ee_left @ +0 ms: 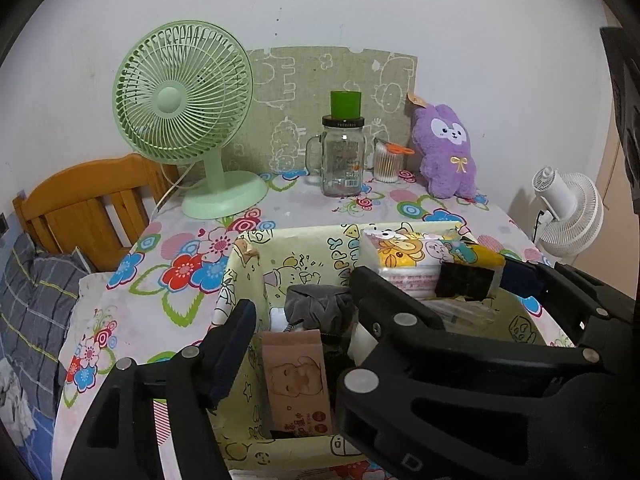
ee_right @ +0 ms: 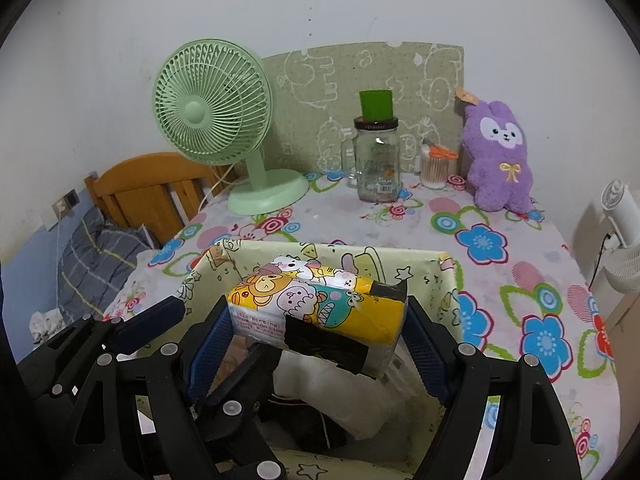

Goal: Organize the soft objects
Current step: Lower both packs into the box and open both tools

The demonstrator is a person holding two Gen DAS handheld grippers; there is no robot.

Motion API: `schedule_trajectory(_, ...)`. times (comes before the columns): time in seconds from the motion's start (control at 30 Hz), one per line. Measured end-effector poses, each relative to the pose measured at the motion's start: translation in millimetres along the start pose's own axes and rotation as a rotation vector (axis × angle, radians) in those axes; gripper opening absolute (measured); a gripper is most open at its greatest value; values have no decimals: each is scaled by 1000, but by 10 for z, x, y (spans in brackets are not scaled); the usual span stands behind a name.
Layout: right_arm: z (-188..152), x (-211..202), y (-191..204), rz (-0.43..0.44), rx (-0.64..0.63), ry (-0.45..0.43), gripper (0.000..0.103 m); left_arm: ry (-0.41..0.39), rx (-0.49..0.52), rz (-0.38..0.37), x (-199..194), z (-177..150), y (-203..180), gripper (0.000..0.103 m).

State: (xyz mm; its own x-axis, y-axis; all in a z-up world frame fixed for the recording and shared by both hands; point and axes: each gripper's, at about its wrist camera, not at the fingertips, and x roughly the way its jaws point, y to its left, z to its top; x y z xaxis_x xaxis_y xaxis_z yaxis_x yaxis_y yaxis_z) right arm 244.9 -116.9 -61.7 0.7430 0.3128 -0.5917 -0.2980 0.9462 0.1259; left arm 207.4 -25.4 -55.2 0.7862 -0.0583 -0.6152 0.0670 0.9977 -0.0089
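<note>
The right gripper (ee_right: 320, 344) is closed on the tissue pack (ee_right: 320, 308), one pad on each short end, so the long axis of the pack runs across from jaw to jaw. It holds the pack just above the open box (ee_right: 448, 280), over the box's middle and near its far wall. The left gripper (ee_left: 304, 312) stands open with nothing between its jaws, at the left side of the box, over a brown wipes pack (ee_left: 296, 380) and a grey cloth (ee_left: 320, 304) inside. I judge the next move is straight down into the box, then release.
</note>
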Motion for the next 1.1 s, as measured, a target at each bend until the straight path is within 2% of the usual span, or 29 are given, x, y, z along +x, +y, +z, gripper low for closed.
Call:
schedule_trajectory(0.2,-6,76,0,14,3,18,86,11,0,6,35,-7,9,78)
schedule_trajectory(0.37,-54,65,-67,80,77,-3,93,10,-3,4,29,-18,18,81)
schedule_trajectory(0.5,-45,14,-34,43,53,-3,94,3,0,3,0,-23,4,83)
schedule_trajectory(0.6,-41,-38,-35,8,45,-13,94,-2,-10,14,-21,-16,-2,90)
schedule_trajectory(1.1,-58,-461,-48,-67,43,-49,95,-56,-2,10,-354,-20,-115,99)
